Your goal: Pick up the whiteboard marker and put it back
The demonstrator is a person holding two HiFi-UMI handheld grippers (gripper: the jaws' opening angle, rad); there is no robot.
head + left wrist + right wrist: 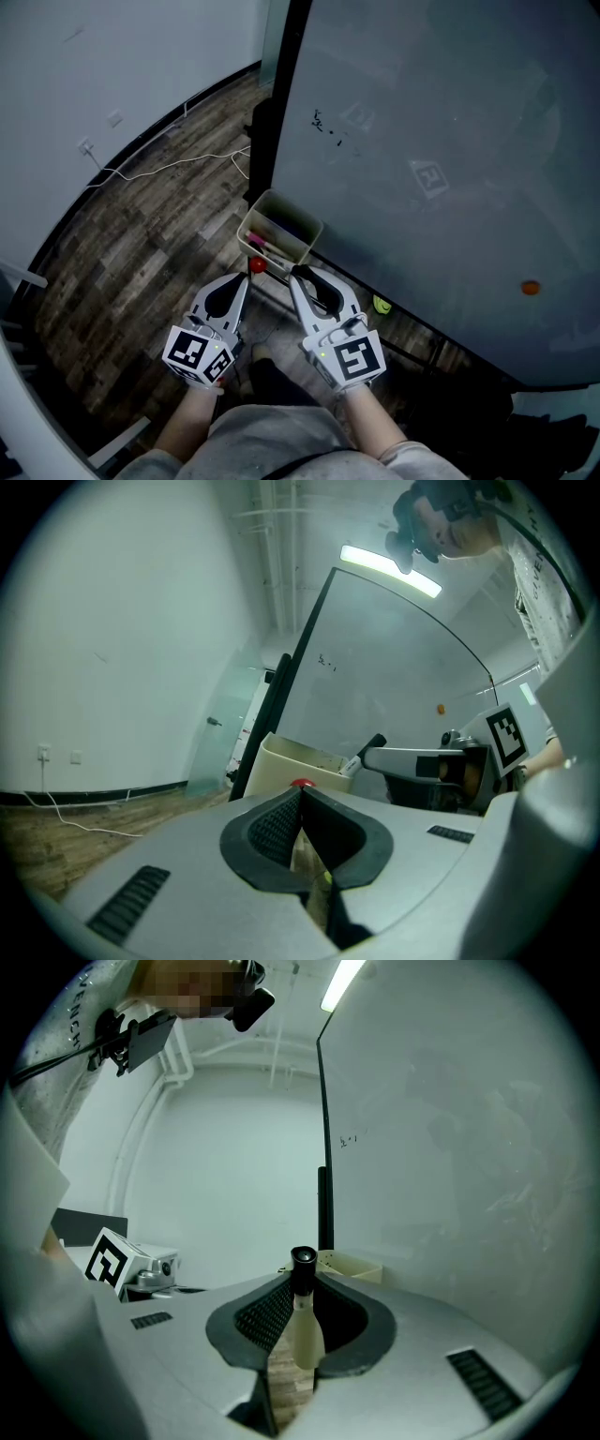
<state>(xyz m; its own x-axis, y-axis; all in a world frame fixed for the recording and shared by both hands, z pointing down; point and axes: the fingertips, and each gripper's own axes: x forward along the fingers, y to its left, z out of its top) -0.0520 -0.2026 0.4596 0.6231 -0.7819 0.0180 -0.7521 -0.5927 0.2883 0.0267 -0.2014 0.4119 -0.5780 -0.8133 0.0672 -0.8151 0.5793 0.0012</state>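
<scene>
My right gripper (298, 277) is shut on the whiteboard marker (302, 1321), a white barrel with a black cap (303, 1264) poking out past the jaw tips. It hangs just in front of the beige marker tray (305, 228) at the whiteboard's (441, 159) lower left corner. In the left gripper view the marker (366, 754) juts from that gripper toward the tray (281, 763). My left gripper (248, 277) is alongside, jaws together. A small red thing (256, 265) sits right at its tips (300, 794); whether it is pinched is unclear.
A pink-red marker (255, 242) lies in the tray. The board's black frame post (281, 94) rises beside it. An orange magnet (531, 288) sticks to the board. A white cable (169, 165) runs over the wood floor to a wall socket (86, 148).
</scene>
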